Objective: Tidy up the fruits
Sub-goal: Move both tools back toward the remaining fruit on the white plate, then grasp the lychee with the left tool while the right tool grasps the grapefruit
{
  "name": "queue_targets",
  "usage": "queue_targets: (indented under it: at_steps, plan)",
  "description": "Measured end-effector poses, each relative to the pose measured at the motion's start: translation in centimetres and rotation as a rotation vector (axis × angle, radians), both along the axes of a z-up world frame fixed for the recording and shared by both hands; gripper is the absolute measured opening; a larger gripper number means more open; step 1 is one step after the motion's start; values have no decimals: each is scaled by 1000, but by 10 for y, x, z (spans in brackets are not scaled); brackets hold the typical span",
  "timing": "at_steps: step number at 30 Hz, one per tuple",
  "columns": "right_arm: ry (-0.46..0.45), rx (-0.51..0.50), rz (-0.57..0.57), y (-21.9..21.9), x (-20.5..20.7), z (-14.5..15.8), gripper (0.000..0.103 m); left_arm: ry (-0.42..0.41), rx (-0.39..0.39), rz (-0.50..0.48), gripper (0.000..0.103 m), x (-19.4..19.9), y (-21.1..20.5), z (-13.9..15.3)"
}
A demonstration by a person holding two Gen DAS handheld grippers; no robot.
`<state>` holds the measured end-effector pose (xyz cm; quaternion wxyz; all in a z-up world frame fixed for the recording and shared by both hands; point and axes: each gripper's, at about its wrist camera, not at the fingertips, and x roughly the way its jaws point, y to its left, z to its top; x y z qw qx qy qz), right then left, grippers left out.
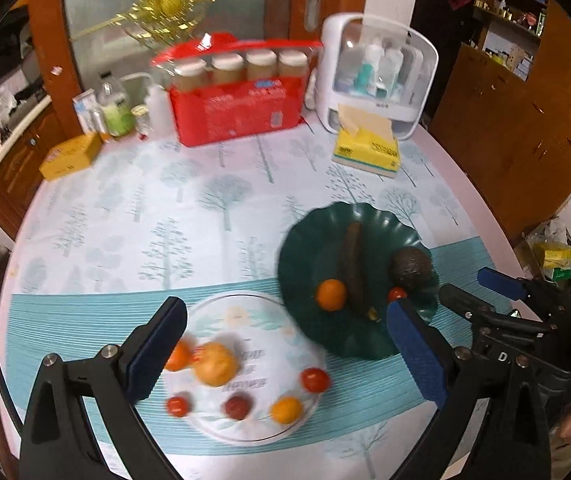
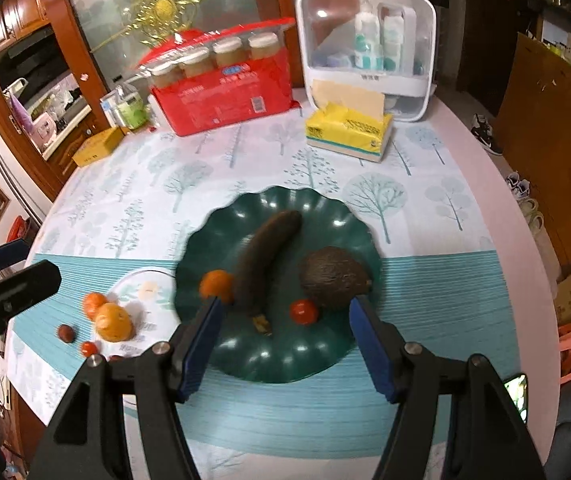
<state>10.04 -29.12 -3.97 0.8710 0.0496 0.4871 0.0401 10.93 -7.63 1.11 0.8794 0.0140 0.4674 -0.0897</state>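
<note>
My left gripper hangs open and empty above a white plate that holds several small fruits: a large orange, mandarins and cherry tomatoes. To its right is a dark green scalloped plate with a blackened banana, an avocado, a mandarin and a tomato. My right gripper is open and empty above the near side of the green plate, over the banana, avocado and tomato. Both views are motion-blurred.
At the table's far side stand a red pack of jars, a white organiser, a yellow tissue box, a yellow carton and bottles. The round table's edge curves away on the right. A phone lies near me.
</note>
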Motion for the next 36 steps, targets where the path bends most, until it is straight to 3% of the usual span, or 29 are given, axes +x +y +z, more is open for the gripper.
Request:
queue_targets:
  at_steps: [7, 13, 24, 31, 36]
  plan:
    - [-67, 16, 24, 55, -23, 34, 66, -55, 16, 24, 100, -24, 66, 22]
    - [-84, -6, 73, 113, -34, 41, 66, -31, 33, 32, 99, -38, 119, 8]
    - [82, -13, 132, 198, -24, -28, 66, 131, 54, 65, 99, -42, 198, -85]
    - [163, -42, 141, 221, -5, -72, 66, 226, 62, 68, 99, -30, 218, -140]
    - [206, -53, 134, 228, 7, -94, 66, 268, 49, 47, 91, -24, 222, -165]
